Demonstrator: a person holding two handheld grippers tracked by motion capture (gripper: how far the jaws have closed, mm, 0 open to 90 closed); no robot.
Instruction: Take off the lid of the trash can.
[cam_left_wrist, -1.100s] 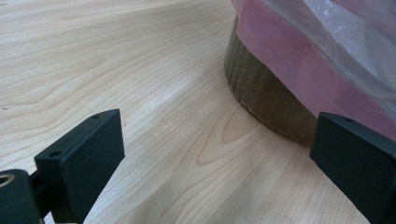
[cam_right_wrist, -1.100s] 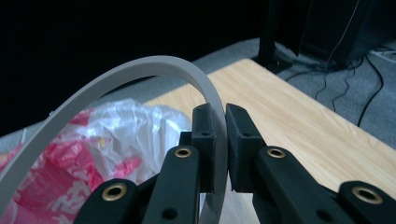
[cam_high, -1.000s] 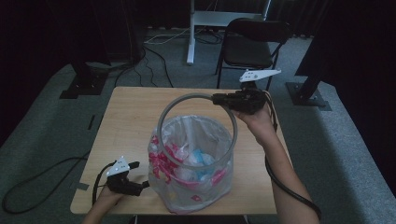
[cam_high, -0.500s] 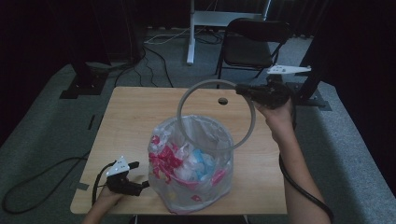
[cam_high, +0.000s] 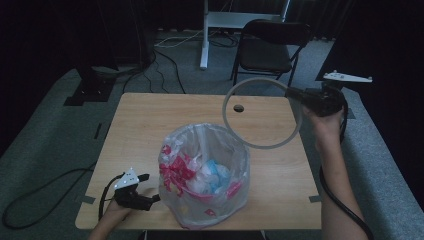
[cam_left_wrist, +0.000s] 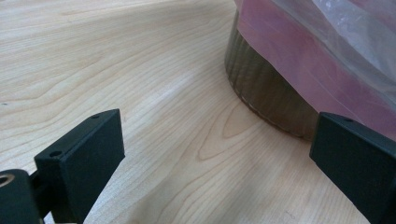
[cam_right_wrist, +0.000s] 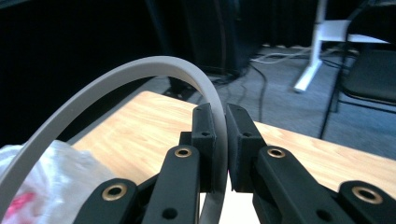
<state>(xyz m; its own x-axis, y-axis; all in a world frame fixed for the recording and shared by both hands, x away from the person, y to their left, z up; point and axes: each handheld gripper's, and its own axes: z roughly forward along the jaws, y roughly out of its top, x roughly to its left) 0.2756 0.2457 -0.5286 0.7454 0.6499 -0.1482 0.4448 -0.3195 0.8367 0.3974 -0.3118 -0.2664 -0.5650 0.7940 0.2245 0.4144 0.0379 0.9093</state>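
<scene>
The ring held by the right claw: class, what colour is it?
Plain light grey ring, clearest in the right gripper view.

**Dim lab or studio recording space**

Small wooden table stands alone on grey carpet. Black curtains close off 9 to 12 o'clock. Cables trail over the floor at 11, a white stand leg at 12, a black folding chair at 1.

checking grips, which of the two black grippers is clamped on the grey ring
The right gripper: its jaws pinch the thin grey plastic ring, while the left gripper gapes open.
</scene>
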